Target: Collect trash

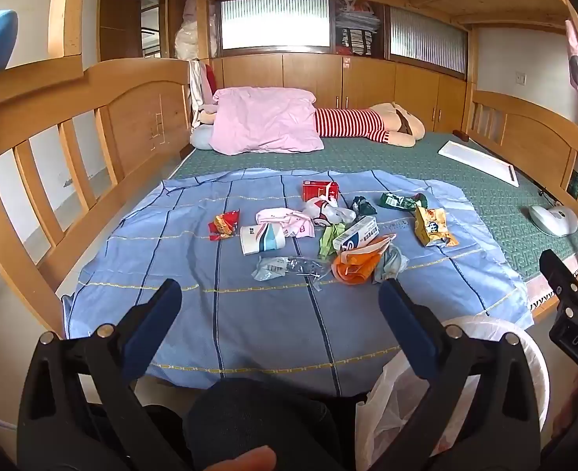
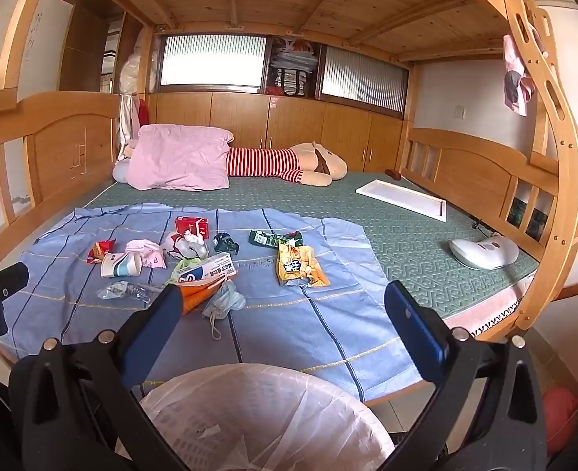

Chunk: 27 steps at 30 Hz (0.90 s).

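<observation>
A wooden bunk bed [image 2: 465, 165] stretches ahead of both tools, a blue sheet [image 1: 249, 314] spread over its near end. Directly below the right tool [image 2: 285, 314] stands a white bin [image 2: 257, 412] lined with a clear bag; from the left tool [image 1: 281, 306] it sits low to the right. Both tools gape wide with nothing between their fingers. The trash lies on the sheet ahead of them: a yellow snack bag [image 2: 298, 265], an orange wrapper [image 1: 357, 263], a paper cup [image 1: 261, 239], a red box [image 1: 320, 190], a face mask [image 2: 224, 300].
</observation>
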Each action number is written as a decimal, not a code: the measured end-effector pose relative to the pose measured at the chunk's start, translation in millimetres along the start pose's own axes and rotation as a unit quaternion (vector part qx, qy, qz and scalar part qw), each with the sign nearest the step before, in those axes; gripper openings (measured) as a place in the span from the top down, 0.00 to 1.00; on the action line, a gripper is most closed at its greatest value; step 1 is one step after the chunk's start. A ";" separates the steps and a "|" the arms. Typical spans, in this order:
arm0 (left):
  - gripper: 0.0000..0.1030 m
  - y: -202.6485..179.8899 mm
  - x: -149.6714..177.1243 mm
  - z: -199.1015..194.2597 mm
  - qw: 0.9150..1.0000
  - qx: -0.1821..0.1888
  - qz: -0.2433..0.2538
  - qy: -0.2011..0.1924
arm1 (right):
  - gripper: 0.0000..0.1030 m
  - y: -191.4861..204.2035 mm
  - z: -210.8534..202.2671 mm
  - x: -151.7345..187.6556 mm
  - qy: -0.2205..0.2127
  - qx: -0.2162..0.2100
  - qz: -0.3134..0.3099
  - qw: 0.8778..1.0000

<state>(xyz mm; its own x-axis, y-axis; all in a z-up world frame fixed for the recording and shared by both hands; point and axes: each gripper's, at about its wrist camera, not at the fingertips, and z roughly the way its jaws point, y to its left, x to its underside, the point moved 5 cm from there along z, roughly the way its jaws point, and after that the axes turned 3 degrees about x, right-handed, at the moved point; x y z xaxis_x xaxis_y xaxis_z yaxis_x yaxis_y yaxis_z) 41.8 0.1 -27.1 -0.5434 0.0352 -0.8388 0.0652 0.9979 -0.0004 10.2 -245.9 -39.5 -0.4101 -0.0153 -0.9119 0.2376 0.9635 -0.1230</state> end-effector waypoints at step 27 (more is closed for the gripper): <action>0.03 -2.6 -4.9 -1.4 1.000 -0.001 0.005 0.002 | 0.03 -0.4 -5.5 -2.4 0.006 -0.013 0.009 1.000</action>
<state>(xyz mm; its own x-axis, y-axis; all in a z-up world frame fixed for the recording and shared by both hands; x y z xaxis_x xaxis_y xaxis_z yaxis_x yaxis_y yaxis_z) 43.1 -2.6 -22.2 -0.5461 0.0455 -0.8365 0.0682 0.9976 0.0097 6.2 -244.8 -35.0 -0.4172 0.0050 -0.9088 0.2221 0.9702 -0.0966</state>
